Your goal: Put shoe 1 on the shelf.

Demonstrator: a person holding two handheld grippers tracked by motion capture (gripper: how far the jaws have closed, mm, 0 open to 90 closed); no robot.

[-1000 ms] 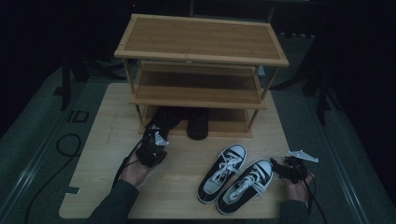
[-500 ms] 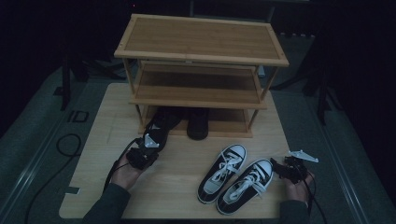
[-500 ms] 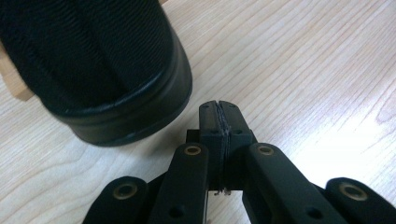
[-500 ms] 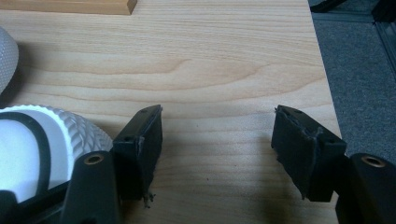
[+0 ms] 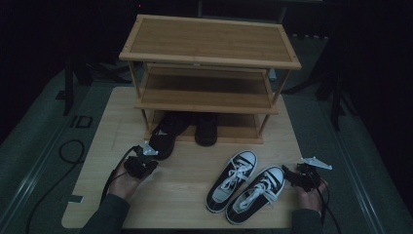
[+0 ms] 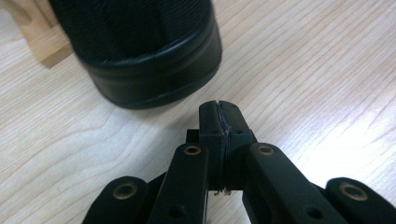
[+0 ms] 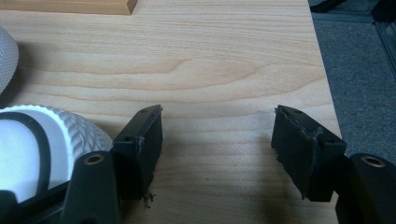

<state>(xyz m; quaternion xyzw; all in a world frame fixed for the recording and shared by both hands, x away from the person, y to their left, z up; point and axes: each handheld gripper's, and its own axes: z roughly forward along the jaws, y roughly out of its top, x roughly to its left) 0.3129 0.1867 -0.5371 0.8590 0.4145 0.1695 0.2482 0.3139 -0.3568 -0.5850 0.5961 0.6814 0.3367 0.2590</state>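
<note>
The black leather shoe (image 5: 165, 134) is lying half under the bottom tier of the bamboo three-shelf rack (image 5: 209, 58), heel toward the left gripper (image 5: 143, 163). It could be nudged askew, since that gripper's jaws are being held pressed together, empty, just beside it. The right gripper (image 5: 302, 176) is being rested spread wide beside the black-and-white canvas sneakers (image 5: 246, 185).
</note>
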